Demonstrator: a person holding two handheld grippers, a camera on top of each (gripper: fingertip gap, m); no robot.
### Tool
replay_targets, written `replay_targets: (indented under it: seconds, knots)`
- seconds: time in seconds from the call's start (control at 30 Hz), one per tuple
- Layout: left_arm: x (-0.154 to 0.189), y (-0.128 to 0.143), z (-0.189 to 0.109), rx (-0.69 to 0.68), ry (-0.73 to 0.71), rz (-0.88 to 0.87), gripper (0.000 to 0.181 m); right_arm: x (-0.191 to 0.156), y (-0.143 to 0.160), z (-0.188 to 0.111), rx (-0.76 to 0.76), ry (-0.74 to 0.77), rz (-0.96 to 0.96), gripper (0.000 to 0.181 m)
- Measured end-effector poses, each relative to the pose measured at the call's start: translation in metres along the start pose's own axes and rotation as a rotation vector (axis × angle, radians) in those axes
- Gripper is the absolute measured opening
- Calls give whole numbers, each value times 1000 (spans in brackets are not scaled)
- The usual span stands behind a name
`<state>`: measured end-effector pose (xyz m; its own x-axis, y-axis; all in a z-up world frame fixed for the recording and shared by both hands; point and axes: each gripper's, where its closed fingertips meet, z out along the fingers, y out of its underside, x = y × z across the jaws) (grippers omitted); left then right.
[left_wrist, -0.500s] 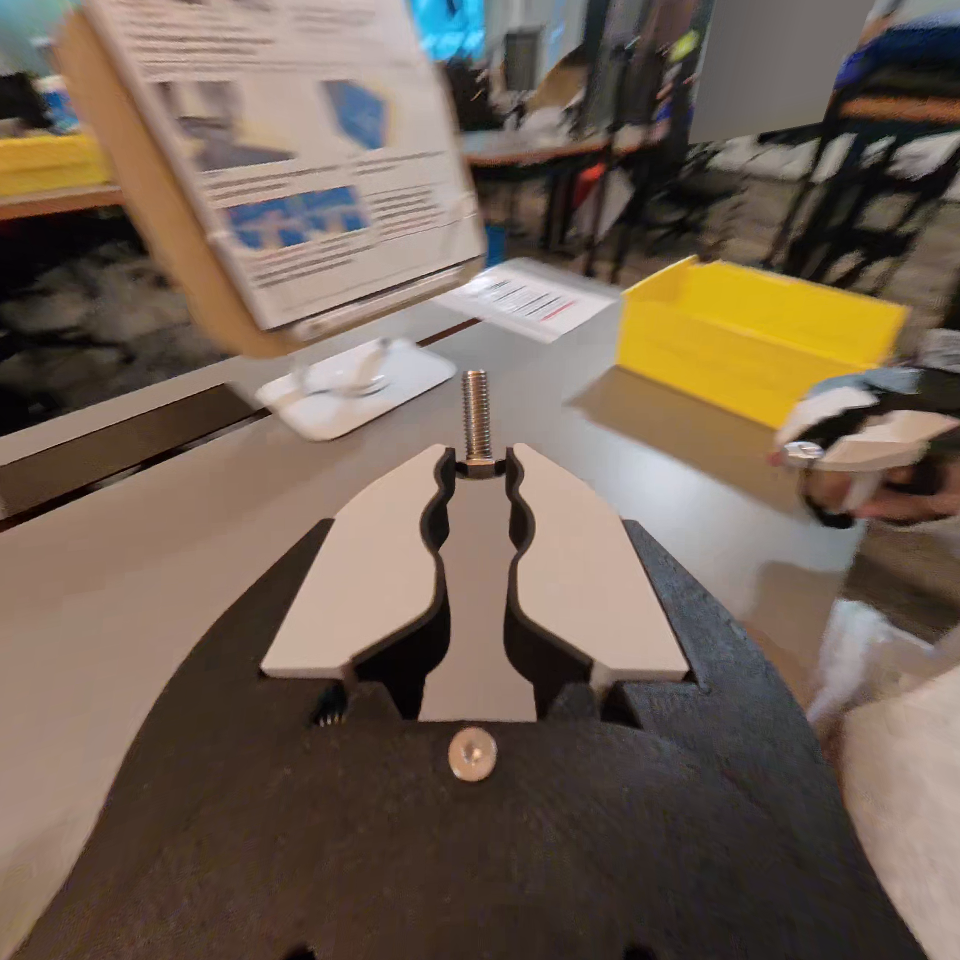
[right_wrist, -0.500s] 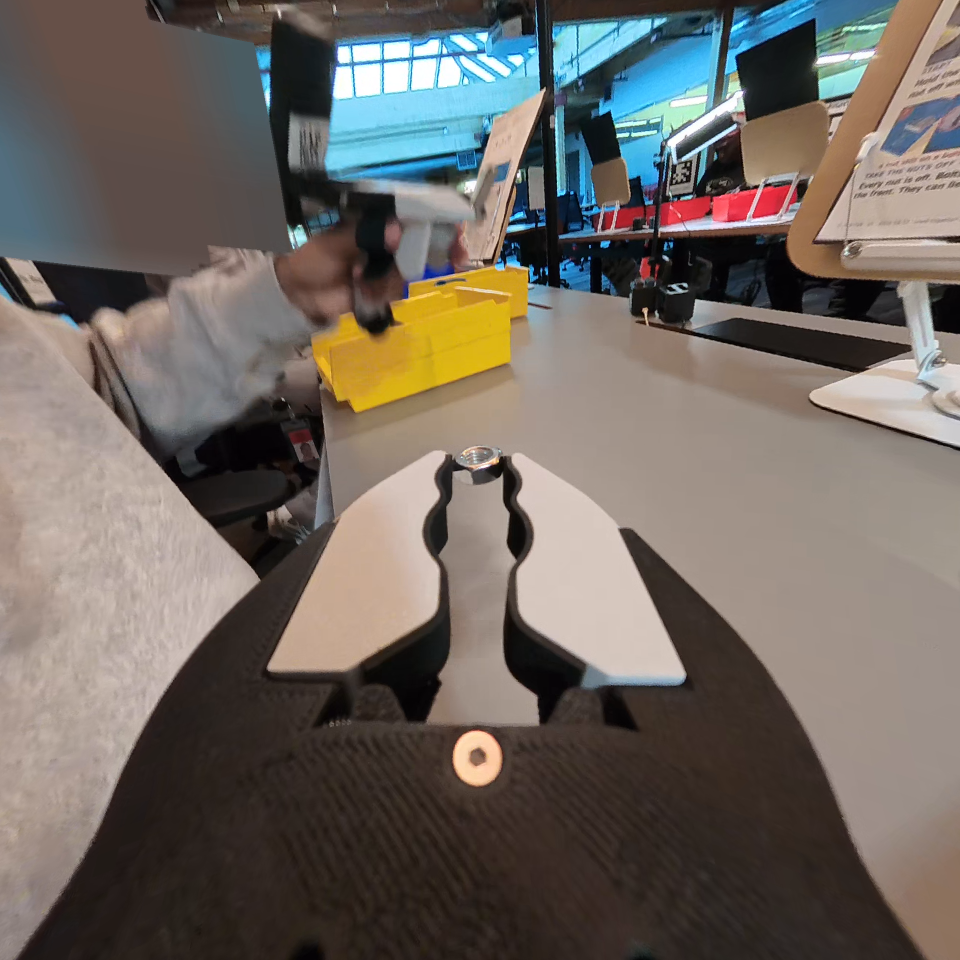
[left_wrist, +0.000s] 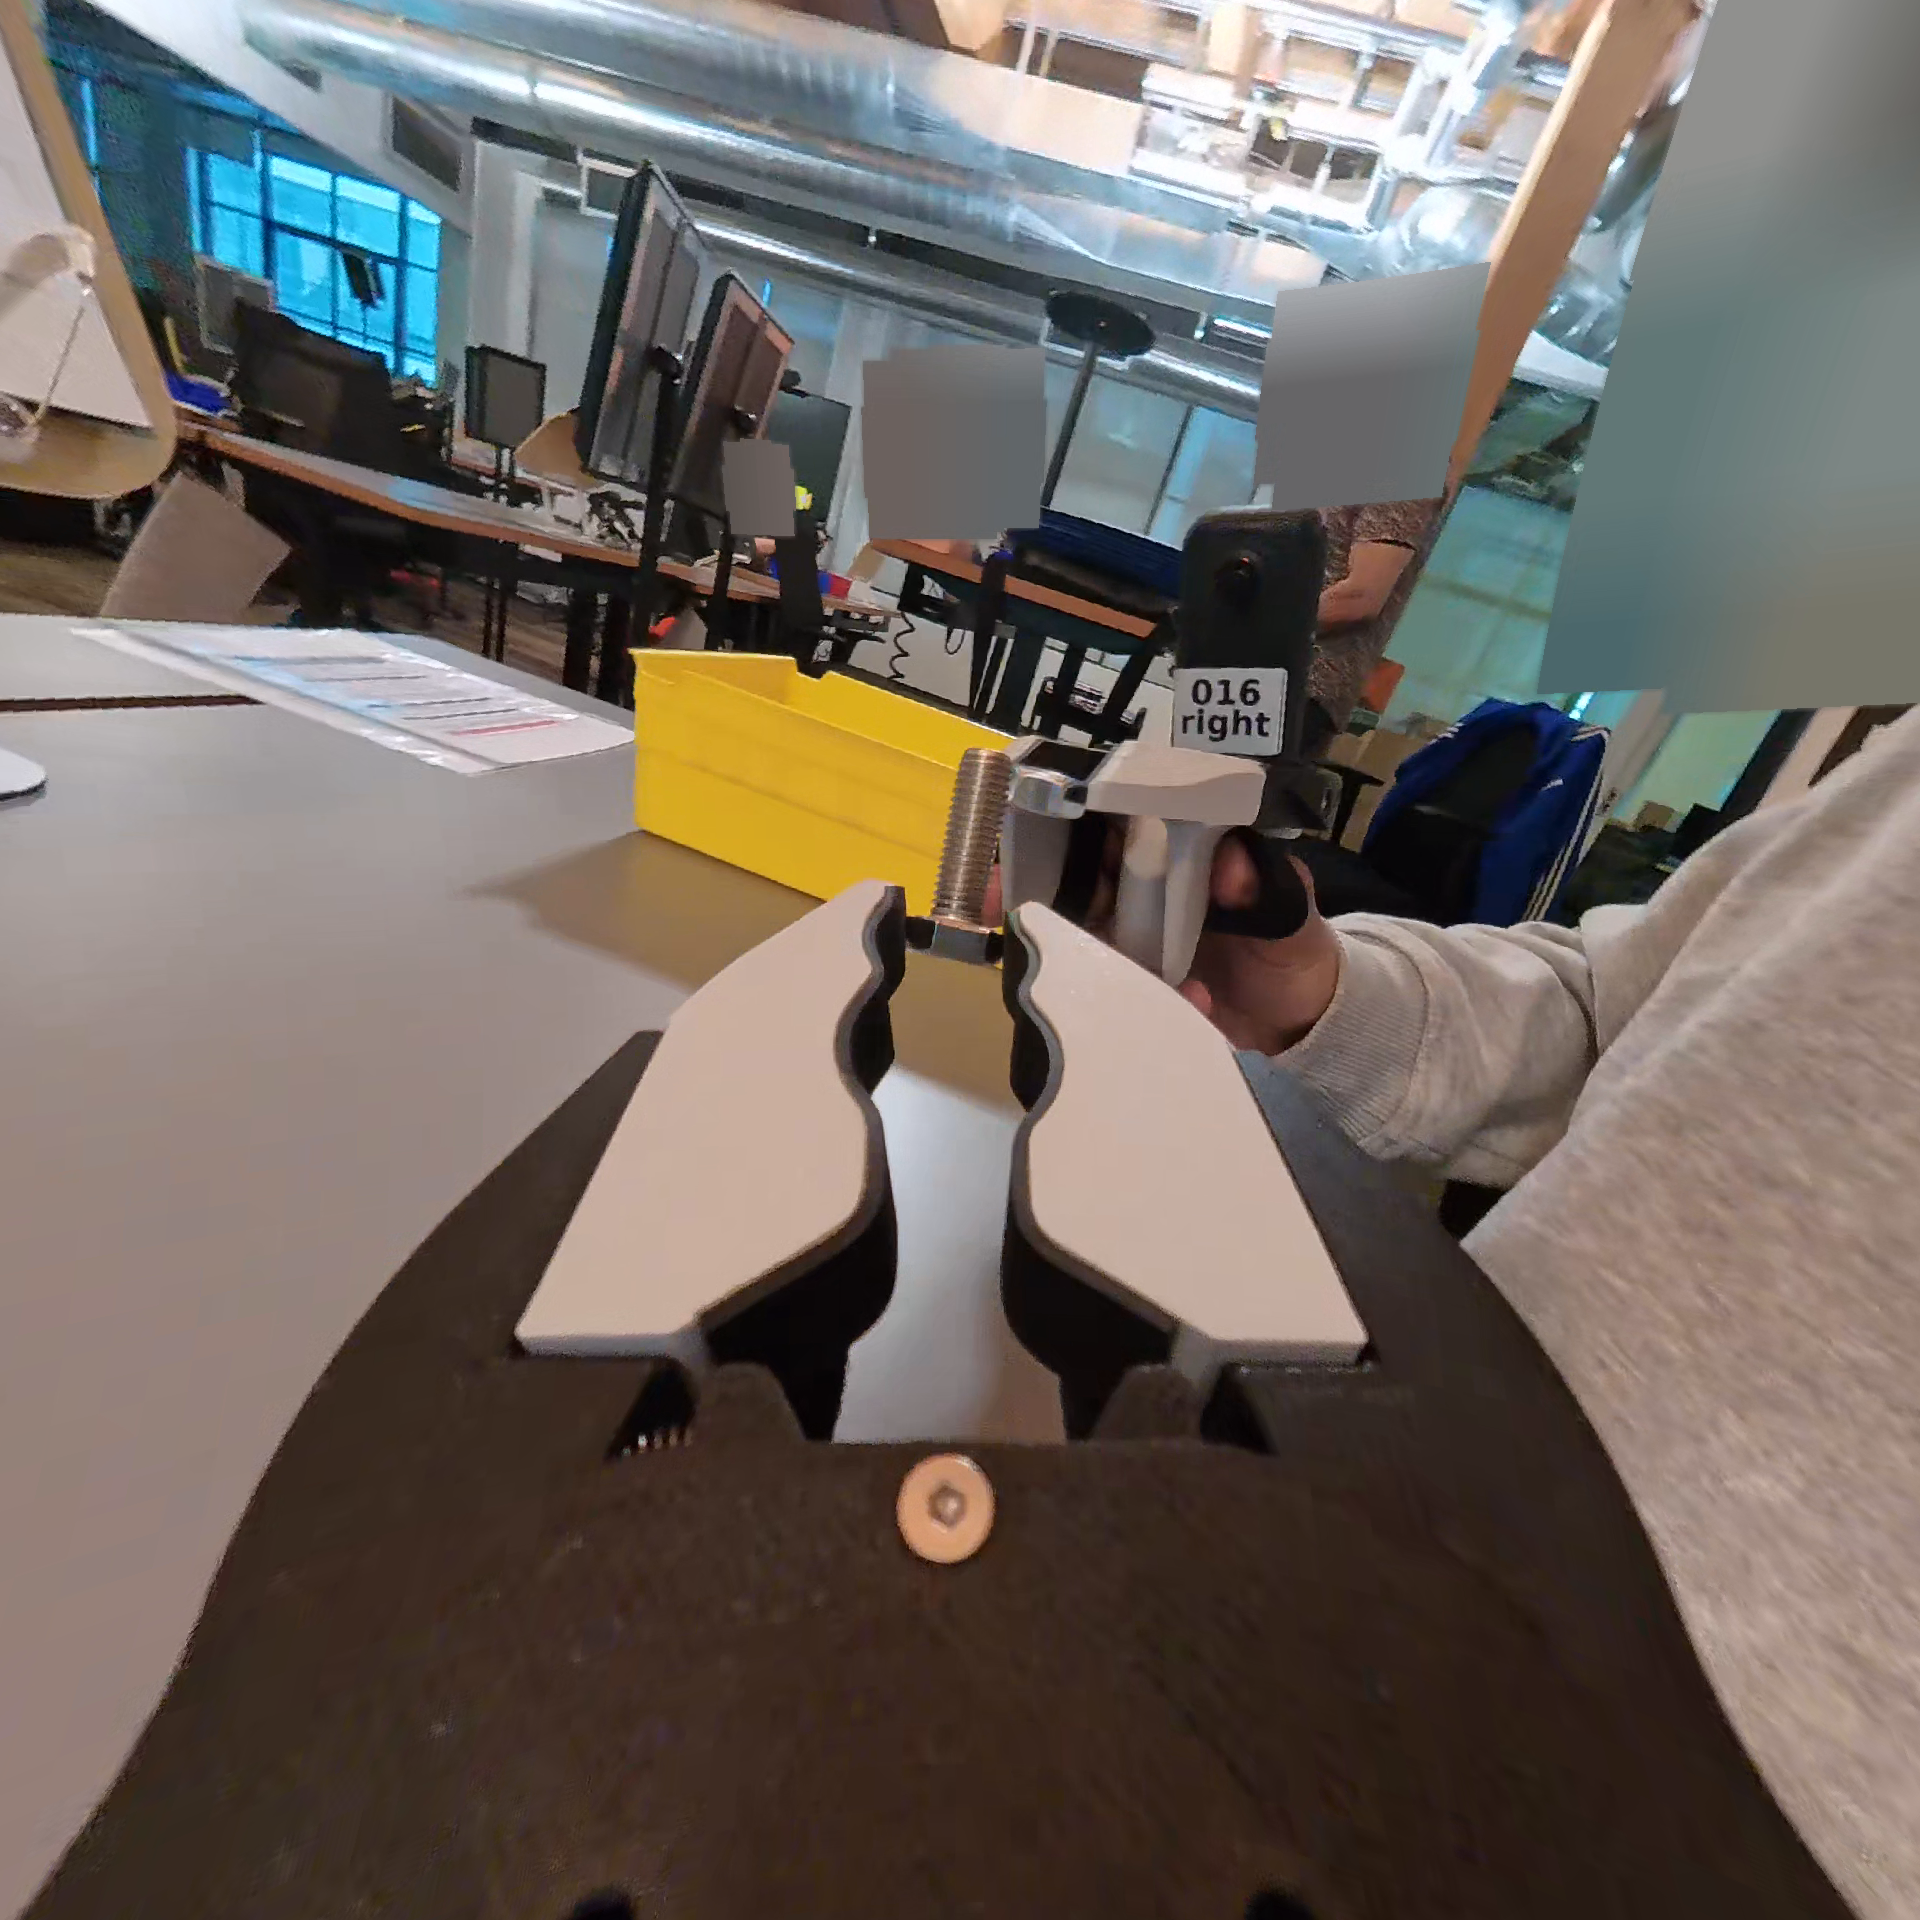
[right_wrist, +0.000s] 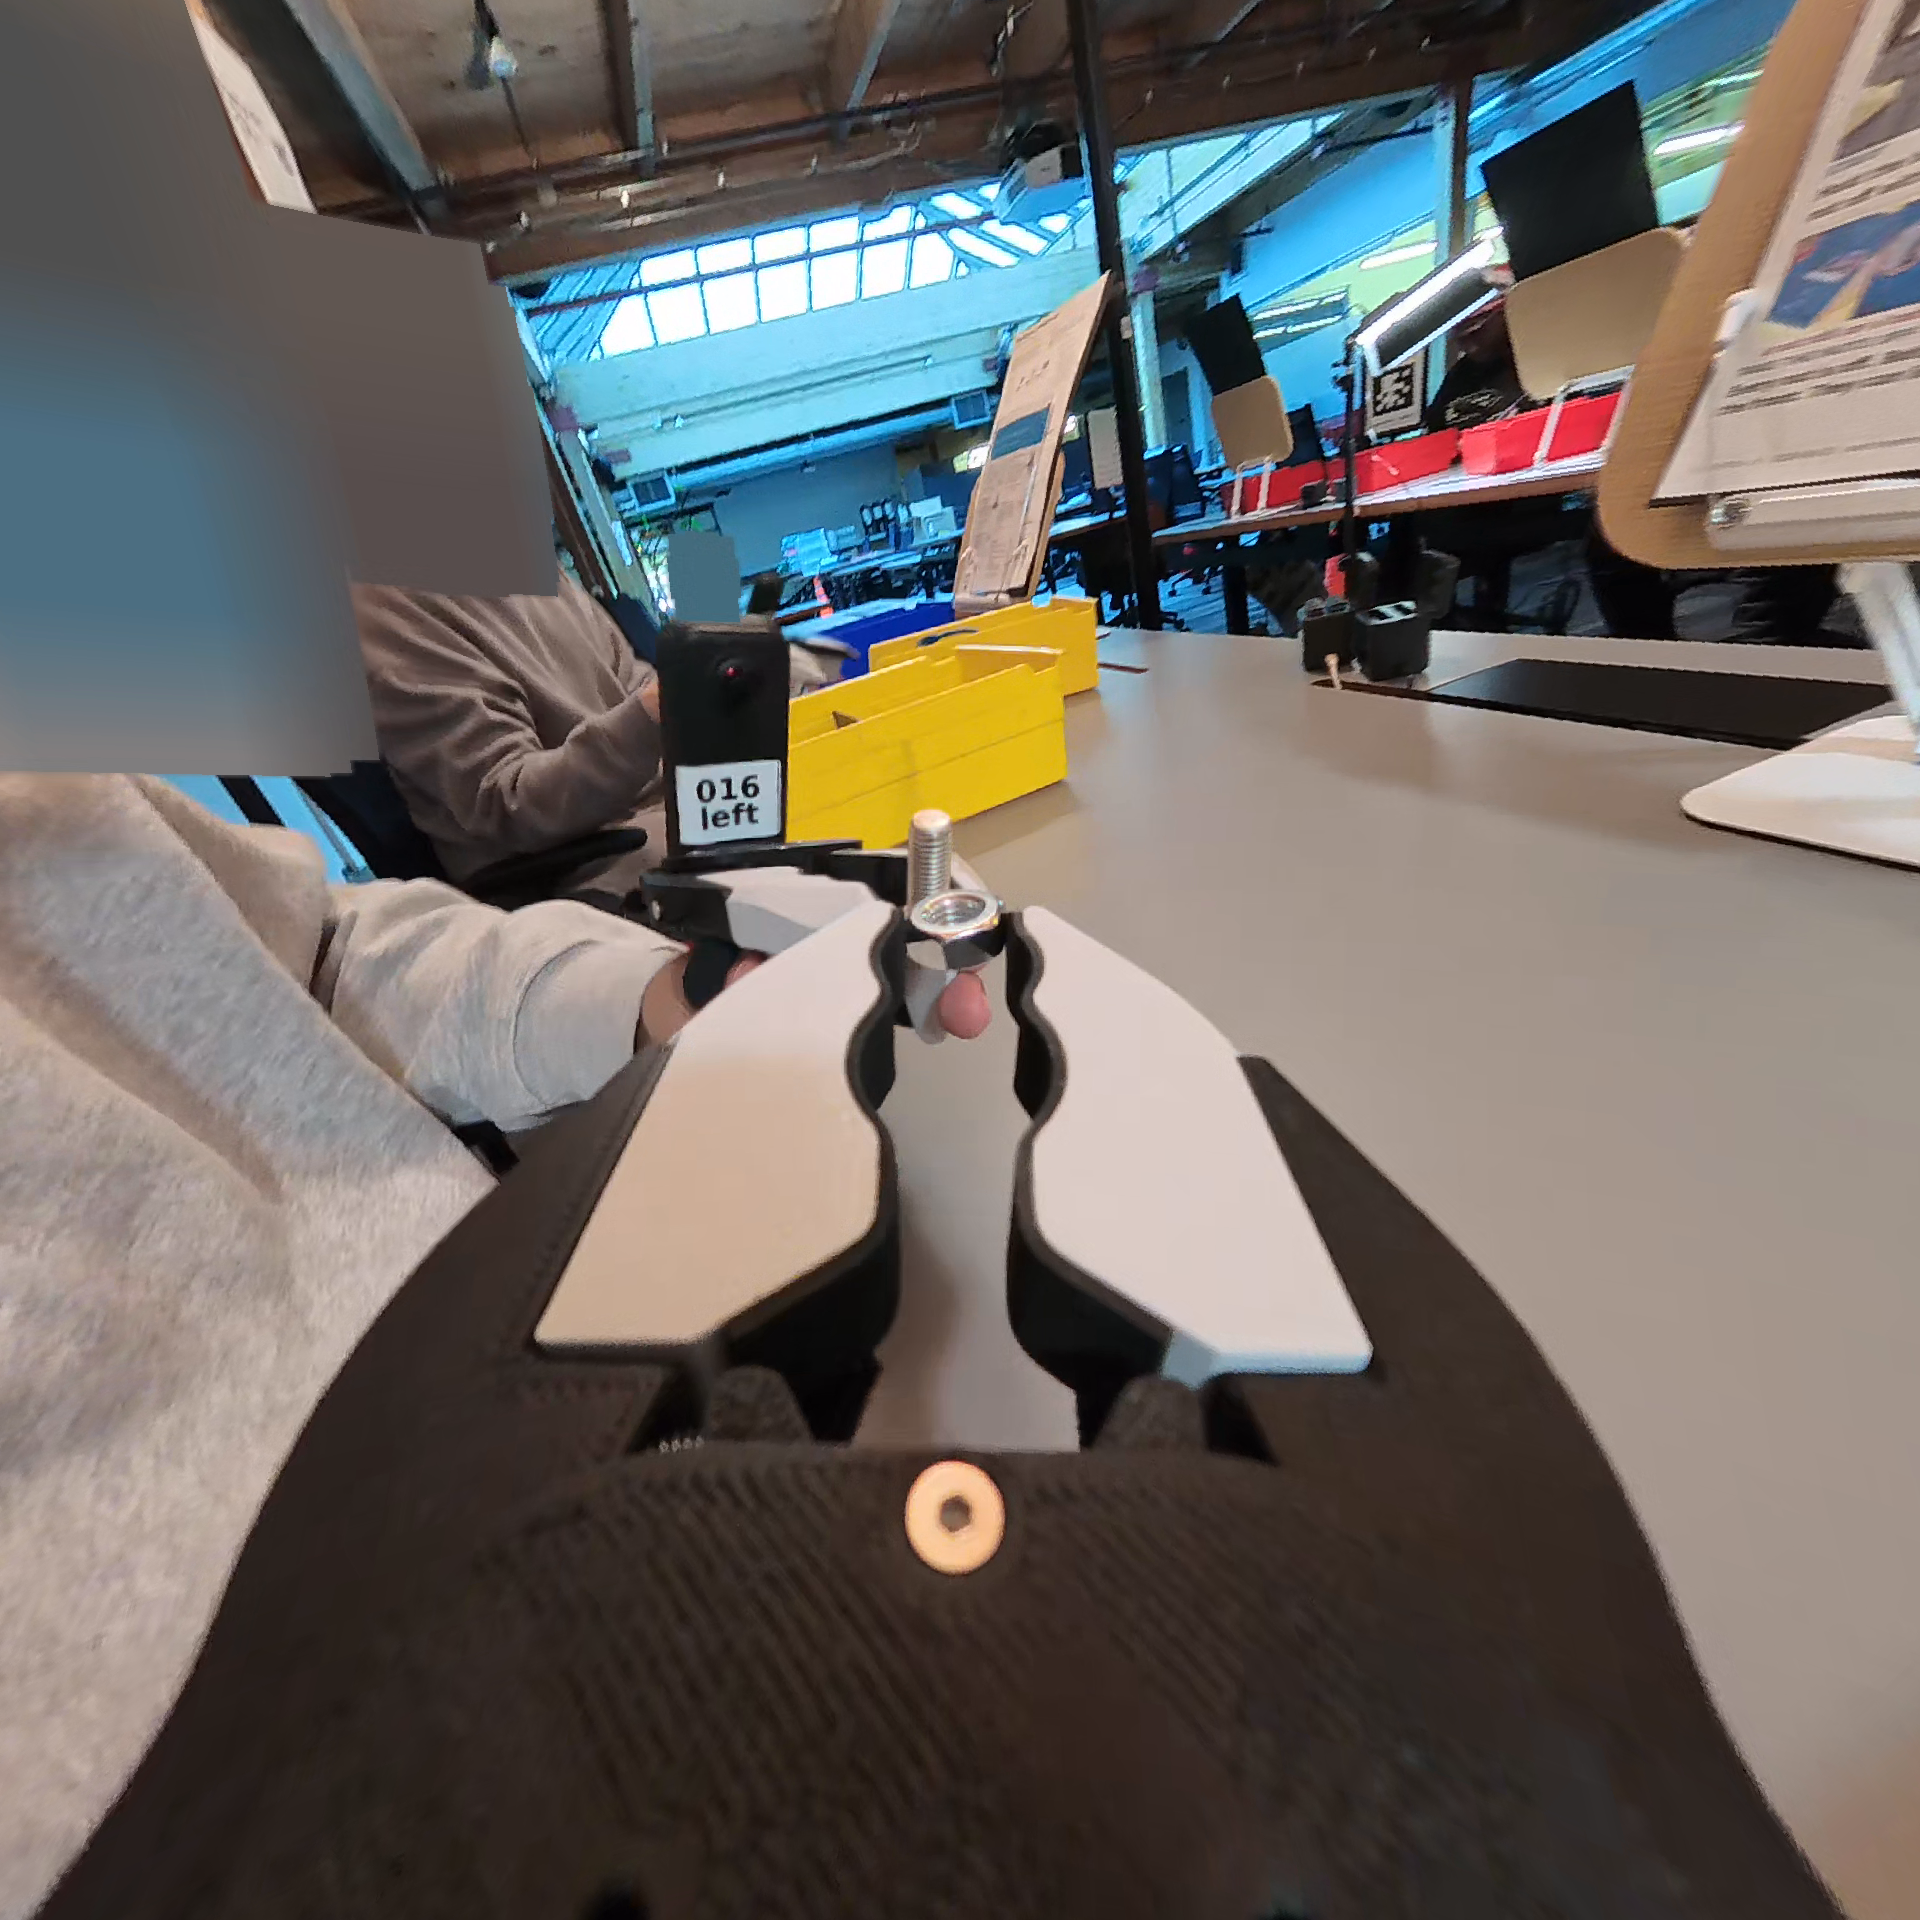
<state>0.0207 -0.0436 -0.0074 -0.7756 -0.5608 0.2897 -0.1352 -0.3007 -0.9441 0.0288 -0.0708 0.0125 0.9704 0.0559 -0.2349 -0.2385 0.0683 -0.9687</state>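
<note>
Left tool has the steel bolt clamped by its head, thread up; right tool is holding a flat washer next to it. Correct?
Not quite. The right tool grips a silver hex nut, not a washer, as the right wrist view shows. The left tool does clamp the threaded steel bolt by its head, thread up.

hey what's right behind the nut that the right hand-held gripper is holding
Behind the nut, a bolt stands upright, held by its head in the left hand-held gripper. The nut hides the bolt's lower thread. Farther back sit yellow bins on the grey table.
</note>
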Motion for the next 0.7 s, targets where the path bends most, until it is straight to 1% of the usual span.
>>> replay_targets:
  seconds: [0.17,0.4,0.57,0.7]
  knots:
    - [2,5,-3,7,46,-48,18,-9,6,9,-18,-27,-11,18]
    - [10,0,-7,39,118,-84,18,-10,8,15,1,-55,40,18]
    - [14,1,-6,40,147,-92,18,-8,12,16,-13,-52,53,18]
    - [17,3,-5,30,159,-97,18,-14,16,19,-28,-70,44,18]
